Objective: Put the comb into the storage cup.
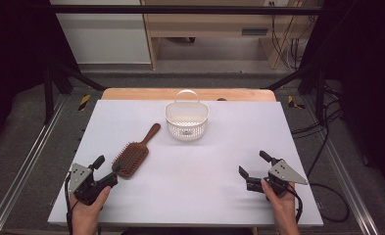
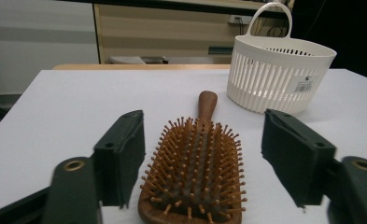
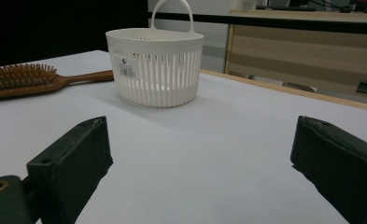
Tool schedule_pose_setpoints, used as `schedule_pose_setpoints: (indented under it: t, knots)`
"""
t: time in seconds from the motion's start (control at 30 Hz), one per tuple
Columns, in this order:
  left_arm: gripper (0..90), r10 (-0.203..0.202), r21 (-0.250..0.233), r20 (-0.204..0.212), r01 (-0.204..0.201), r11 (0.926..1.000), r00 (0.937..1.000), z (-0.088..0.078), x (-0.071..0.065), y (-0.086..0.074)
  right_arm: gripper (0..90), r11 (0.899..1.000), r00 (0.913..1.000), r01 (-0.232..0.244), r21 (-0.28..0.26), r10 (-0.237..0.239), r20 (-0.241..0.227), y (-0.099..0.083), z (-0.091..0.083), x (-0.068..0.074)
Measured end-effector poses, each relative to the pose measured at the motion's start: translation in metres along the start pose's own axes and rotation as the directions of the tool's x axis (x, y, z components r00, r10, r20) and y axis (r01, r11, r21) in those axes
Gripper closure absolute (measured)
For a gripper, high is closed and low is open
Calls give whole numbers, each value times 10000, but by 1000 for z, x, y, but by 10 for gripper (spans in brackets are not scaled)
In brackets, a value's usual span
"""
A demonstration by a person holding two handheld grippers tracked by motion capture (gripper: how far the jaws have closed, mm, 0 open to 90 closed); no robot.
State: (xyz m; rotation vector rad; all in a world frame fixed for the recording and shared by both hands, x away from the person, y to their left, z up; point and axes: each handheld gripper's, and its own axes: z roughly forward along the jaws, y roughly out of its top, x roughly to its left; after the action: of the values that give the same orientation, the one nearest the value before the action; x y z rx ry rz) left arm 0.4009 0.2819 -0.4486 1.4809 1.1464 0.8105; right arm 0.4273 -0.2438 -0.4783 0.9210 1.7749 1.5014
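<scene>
On the white rectangular table (image 1: 190, 196) in the high view, a brown wooden paddle hairbrush (image 1: 133, 154) lies bristles up at the left, its handle pointing toward a white slotted plastic basket with a loop handle (image 1: 186, 120) that stands near the far edge. The left gripper (image 1: 108, 169) rests just beside the brush head with its jaws spread, and the right gripper (image 1: 255, 168) sits well apart at the right, also spread and holding nothing. In the left gripper view, the head of the hairbrush (image 2: 195, 172) lies between the two black jaws, which stand wide on either side and do not touch it; the basket (image 2: 279, 77) is behind, to the right. I judge the brush to be stiff and rather light, with smooth wood that may slip, so the flat sides of the head or the narrow neck seem better places to take hold than the pins, which would bend away. In the right gripper view, the open jaws frame bare table, the basket (image 3: 155, 67) stands ahead, and the hairbrush (image 3: 31, 79) lies at the left. The basket looks light and thin, so it may slide or tip if pushed.
</scene>
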Motion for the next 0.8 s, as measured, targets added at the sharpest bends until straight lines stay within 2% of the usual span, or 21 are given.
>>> schedule_pose_setpoints:
  t: [0.03, 0.1, 0.13, 0.17, 0.2, 0.27, 0.33, 0.37, 0.4, 0.43, 0.47, 0.5, 0.57, 0.6, 0.63, 0.67, 0.73, 0.77, 0.8]
  knots:
    - [367, -117, 96, 86, 116, 9999, 9999, 1, -2, 3, 53, 10000, 10000, 7, 17, -7, -1, 0, 0, 0]
    - [394, -99, 174, 171, 96, 9998, 9998, 2, -5, 6, 53, 10000, 10000, -4, 17, 4, -15, 0, 1, 0]
    - [458, 17, 356, 324, -29, 9994, 9995, 6, -9, 12, 55, 10000, 10000, 40, -5, -40, -34, 0, 1, 0]
    - [478, 80, 485, 434, -101, 9988, 9990, 10, -11, 15, 56, 10000, 10000, 62, -3, -62, -50, 0, 2, 0]
    - [531, 80, 485, 434, -101, 9988, 9990, 10, -11, 15, 56, 10000, 10000, 62, -3, -62, -50, 0, 2, 0]
    - [562, 72, 918, 551, -123, 9957, 9985, 23, -14, 25, 59, 9997, 9997, 233, 57, -233, -111, 1, 4, 2]
    - [617, 104, 1007, 532, -157, 9948, 9985, 29, -15, 30, 60, 9997, 9996, 253, 59, -252, -111, 1, 5, 2]
    - [617, 144, 1140, 509, -201, 9933, 9986, 35, -17, 35, 61, 9997, 9996, 244, 29, -244, -115, 2, 5, 2]
    - [662, 49, 1353, 577, -127, 9907, 9983, 45, -18, 43, 62, 9998, 9997, 185, 22, -185, -164, 2, 5, 3]
    - [695, 143, 1523, 620, -236, 9880, 9980, 51, -20, 47, 62, 9997, 9996, 240, 48, -239, -174, 1, 6, 4]
    - [715, 143, 1523, 620, -236, 9880, 9980, 51, -20, 47, 62, 9997, 9996, 240, 48, -239, -174, 1, 6, 4]
    - [729, 376, 1932, 666, -499, 9799, 9971, 62, -24, 53, 62, 9994, 9992, 323, 96, -321, -221, 2, 6, 5]
    - [749, 510, 2025, 673, -637, 9772, 9964, 68, -26, 56, 62, 9994, 9991, 345, 91, -343, -244, 2, 7, 6]
    - [786, 568, 2349, 757, -731, 9693, 9955, 78, -28, 61, 62, 9992, 9988, 399, 93, -396, -304, 2, 7, 7]
    - [801, 612, 2472, 800, -793, 9657, 9949, 84, -29, 62, 62, 9990, 9986, 431, 78, -428, -325, 2, 7, 7]
    - [823, 612, 2472, 800, -793, 9657, 9949, 84, -29, 62, 62, 9990, 9985, 449, 68, -447, -331, 3, 7, 8]
    - [844, 599, 2753, 897, -825, 9578, 9942, 95, -30, 64, 62, 9991, 9985, 423, 64, -421, -349, 3, 7, 8]
    - [879, 580, 3023, 931, -837, 9495, 9940, 105, -29, 64, 62, 9993, 9987, 382, 44, -380, -348, 3, 7, 8]
    - [892, 580, 3023, 931, -837, 9495, 9940, 105, -29, 64, 62, 9993, 9987, 382, 44, -380, -348, 3, 7, 8]
